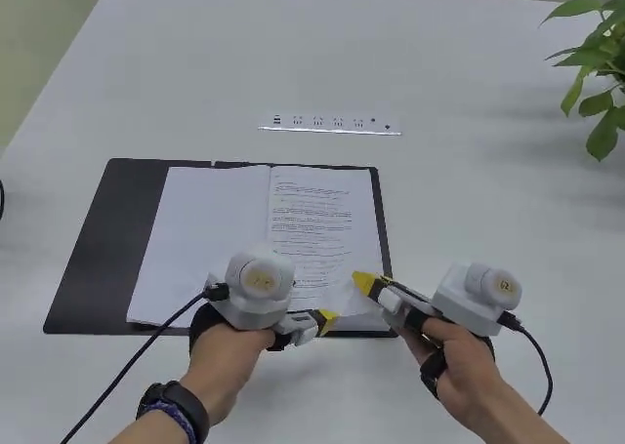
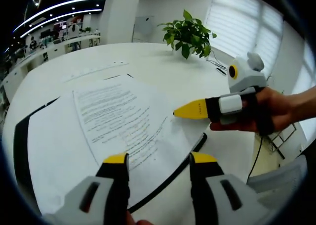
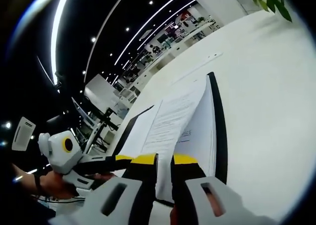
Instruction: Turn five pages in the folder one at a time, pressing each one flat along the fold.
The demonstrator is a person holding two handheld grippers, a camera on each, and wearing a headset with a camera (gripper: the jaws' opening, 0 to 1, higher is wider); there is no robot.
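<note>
Head view looks down on a black folder (image 1: 93,268) lying open and flat near the front edge of a white table (image 1: 293,54). Its long side runs left to right, and the fold runs from the front edge toward the far edge. The tops of the pages point away from the person. A blank page (image 1: 205,234) lies left of the fold and a printed page (image 1: 317,220) lies right of it. The right gripper (image 1: 363,284) pinches the front right corner of the printed page, which is lifted a little. The left gripper (image 1: 320,320) is at the folder's front edge, near the right one, with its jaws spread and nothing between them. The grippers hide the front edge of the pages near the fold. The words are too small to read. A socket strip (image 1: 330,124) sits in the table past the folder. A green plant (image 1: 594,63) at the far right corner is cut off. Left gripper view shows window blinds (image 2: 247,22) behind the plant.
</note>
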